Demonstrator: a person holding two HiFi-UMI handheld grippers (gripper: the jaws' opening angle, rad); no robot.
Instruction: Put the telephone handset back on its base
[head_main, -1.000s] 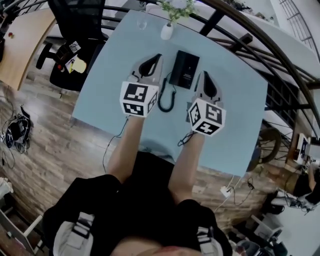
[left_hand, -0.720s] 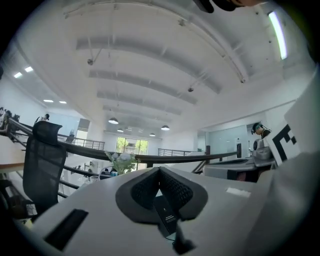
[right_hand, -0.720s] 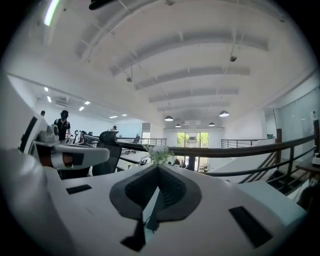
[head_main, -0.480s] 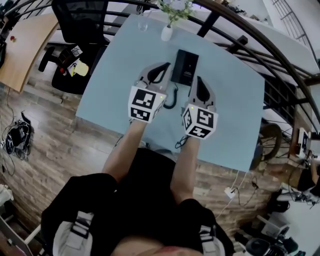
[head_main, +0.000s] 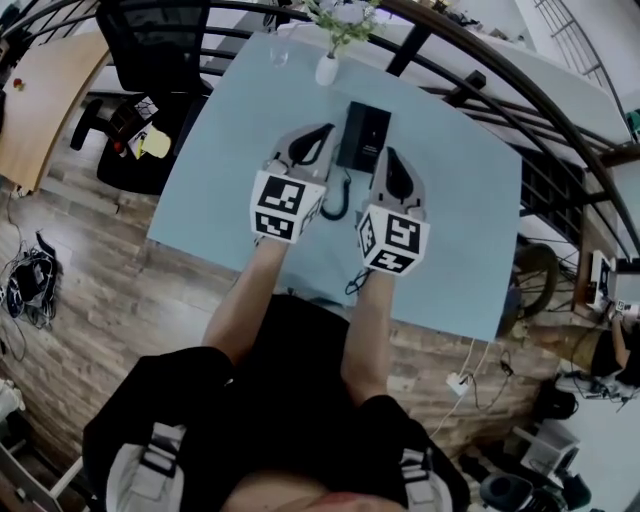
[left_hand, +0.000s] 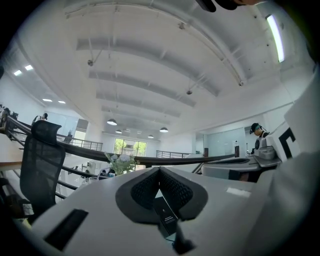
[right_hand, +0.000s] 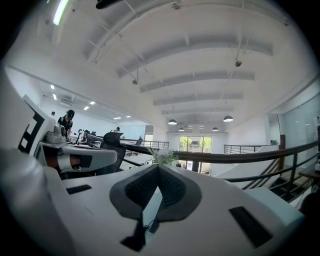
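The black telephone (head_main: 362, 135) lies flat on the pale blue table (head_main: 230, 150), its long axis running away from the person and leaning slightly to the right at the far end. From above it reads as one dark slab, so I cannot tell the handset from the base. Its coiled cord (head_main: 335, 195) loops out of the near end, between the two grippers.

Both bare forearms reach forward over the table's near edge, roughly side by side.

The left gripper (head_main: 325, 128) points ahead and a little inward. Its tip is just beside the telephone's left edge and its jaws meet at the tip with nothing gripped. Its own view shows the telephone (left_hand: 165, 217) beyond the jaws. The right gripper (head_main: 388, 152) sits just right of the telephone's near corner, jaws likewise together and empty. A white vase (head_main: 327, 68) stands well ahead of the left gripper.
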